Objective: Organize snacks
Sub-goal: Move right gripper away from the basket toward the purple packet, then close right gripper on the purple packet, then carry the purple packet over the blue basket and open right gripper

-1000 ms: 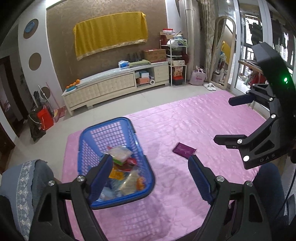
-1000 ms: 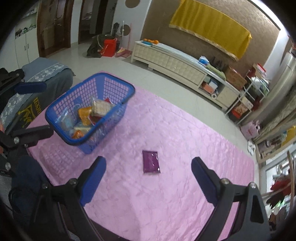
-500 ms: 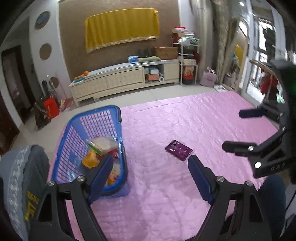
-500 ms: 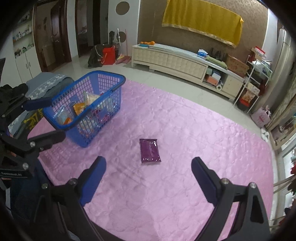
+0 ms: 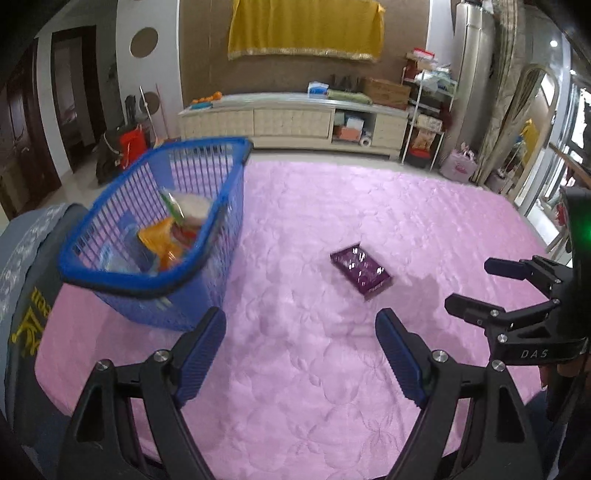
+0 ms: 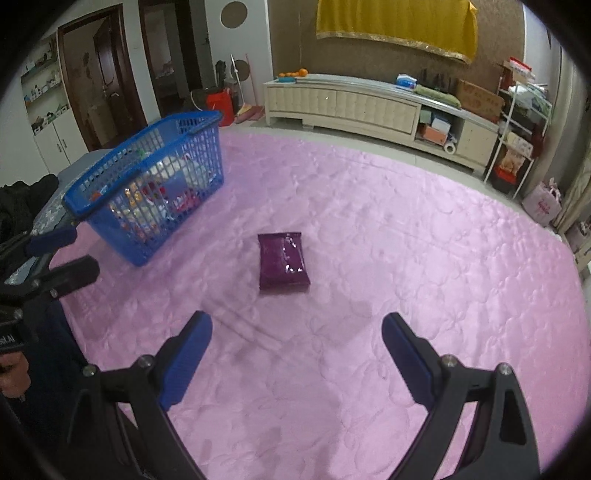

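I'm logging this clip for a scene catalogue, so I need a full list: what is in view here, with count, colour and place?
basket: one, blue, on the near left part of the quilt
snack packets in the basket: several, orange, white, red; exact count cannot be told
purple packet: one, dark purple, flat on the quilt, apart from the basket
quilt: one, pink, spread under everything
cabinet: one, cream, long and low, along the far wall
yellow cloth: one, hanging on the wall above the cabinet
oranges: a few, on the cabinet's left end
wire shelf: one, white, right of the cabinet
left gripper: black with blue pads, open, empty
right gripper: the same, open, empty
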### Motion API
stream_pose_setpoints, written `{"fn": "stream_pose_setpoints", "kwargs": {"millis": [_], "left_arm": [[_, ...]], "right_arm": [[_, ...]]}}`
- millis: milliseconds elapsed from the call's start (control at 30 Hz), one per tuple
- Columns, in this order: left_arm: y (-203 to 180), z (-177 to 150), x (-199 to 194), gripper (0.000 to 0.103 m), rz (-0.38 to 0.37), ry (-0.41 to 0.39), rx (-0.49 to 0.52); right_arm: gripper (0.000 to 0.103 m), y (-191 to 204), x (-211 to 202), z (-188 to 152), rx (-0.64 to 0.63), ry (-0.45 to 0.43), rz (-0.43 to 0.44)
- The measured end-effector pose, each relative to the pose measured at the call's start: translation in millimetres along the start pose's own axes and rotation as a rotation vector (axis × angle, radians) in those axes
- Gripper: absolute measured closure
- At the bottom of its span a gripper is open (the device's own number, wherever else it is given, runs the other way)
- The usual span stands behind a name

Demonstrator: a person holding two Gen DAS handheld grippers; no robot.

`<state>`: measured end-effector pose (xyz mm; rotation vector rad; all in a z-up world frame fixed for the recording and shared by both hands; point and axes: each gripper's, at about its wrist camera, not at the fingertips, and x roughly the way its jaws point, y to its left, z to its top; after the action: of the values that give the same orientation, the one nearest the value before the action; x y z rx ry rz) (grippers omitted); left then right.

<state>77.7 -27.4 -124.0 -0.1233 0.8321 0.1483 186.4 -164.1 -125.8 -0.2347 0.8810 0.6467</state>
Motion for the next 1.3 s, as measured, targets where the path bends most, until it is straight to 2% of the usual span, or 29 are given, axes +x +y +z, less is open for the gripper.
{"fn": "stream_pose_setpoints", "kwargs": {"millis": [200, 567, 667, 867, 933, 1000, 1300], "left_arm": [[-4.2, -7.8, 27.3, 0.021, 0.015, 0.026, -0.083], [-3.4, -15.8, 69.5, 0.021, 0.072, 0.064, -0.134], [-3.3, -15.8, 77.5, 0.021, 0.088, 0.077, -0.142], [-5.6, -15.8, 92.3, 0.021, 0.115, 0.092, -0.124], [-6.4, -15.9, 92.3, 0.021, 0.116, 0.095, -0.121], [-5.7, -17.7, 91.0, 0.021, 0.119, 0.091, -0.122], [-7.7, -19.8, 73.5, 0.021, 0.093, 0.072, -0.108]], "right_arm": [[0.008, -6.9, 30.6, 5.1, 0.003, 0.003, 0.035], [0.008, -8.0, 90.5, 17.1, -0.047, 0.042, 0.098], [0.011, -7.4, 101.4, 19.3, -0.045, 0.058, 0.123], [0.025, -2.8, 115.7, 25.4, -0.09, 0.045, 0.096], [0.034, 2.9, 117.6, 24.3, -0.146, 0.025, 0.045], [0.05, 4.9, 115.9, 23.2, -0.154, 0.013, 0.045], [0.053, 1.5, 97.3, 13.0, -0.087, 0.019, 0.068]]}}
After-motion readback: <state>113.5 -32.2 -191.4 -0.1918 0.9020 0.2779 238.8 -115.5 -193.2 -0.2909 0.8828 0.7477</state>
